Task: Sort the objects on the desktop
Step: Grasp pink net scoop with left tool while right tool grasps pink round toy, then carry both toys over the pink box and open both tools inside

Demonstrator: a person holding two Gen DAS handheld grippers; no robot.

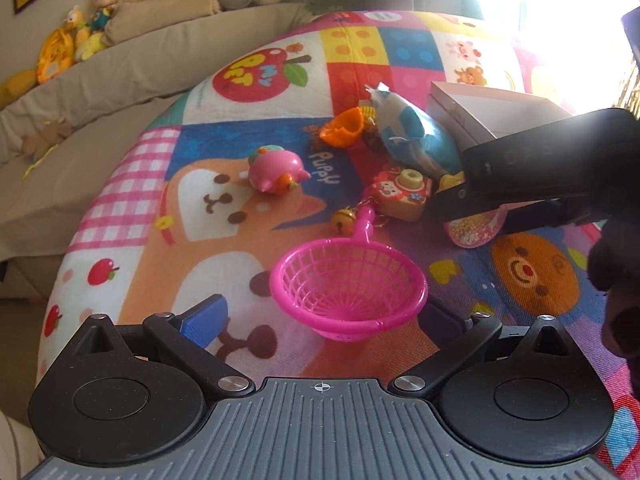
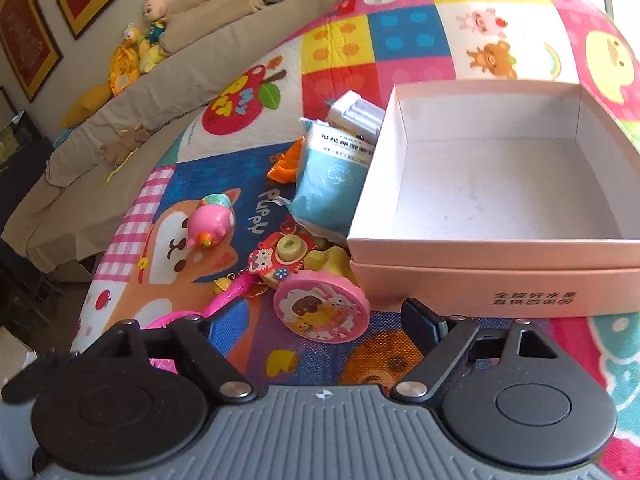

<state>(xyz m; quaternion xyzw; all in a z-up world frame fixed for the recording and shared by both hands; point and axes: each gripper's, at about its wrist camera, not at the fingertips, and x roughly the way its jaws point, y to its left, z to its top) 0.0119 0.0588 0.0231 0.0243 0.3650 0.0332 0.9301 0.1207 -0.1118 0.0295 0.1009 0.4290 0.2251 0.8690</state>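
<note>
A pink toy strainer (image 1: pixel 347 294) lies on the colourful play mat between the wide-open jaws of my left gripper (image 1: pixel 324 316), untouched as far as I can see. Beyond it lie a camera keychain (image 1: pixel 401 194), a pink pig toy (image 1: pixel 276 171), an orange cup (image 1: pixel 344 126) and a blue-white tissue pack (image 1: pixel 416 132). My right gripper (image 2: pixel 326 326) is open just before a round pink stamp toy (image 2: pixel 322 307), beside the empty pink box (image 2: pixel 500 184). The right gripper's body (image 1: pixel 540 168) crosses the left wrist view.
A white packet (image 2: pixel 356 114) lies behind the tissue pack. A beige sofa (image 2: pixel 120 120) with stuffed toys (image 2: pixel 136 52) lines the left side behind the mat. Framed red pictures hang on the wall.
</note>
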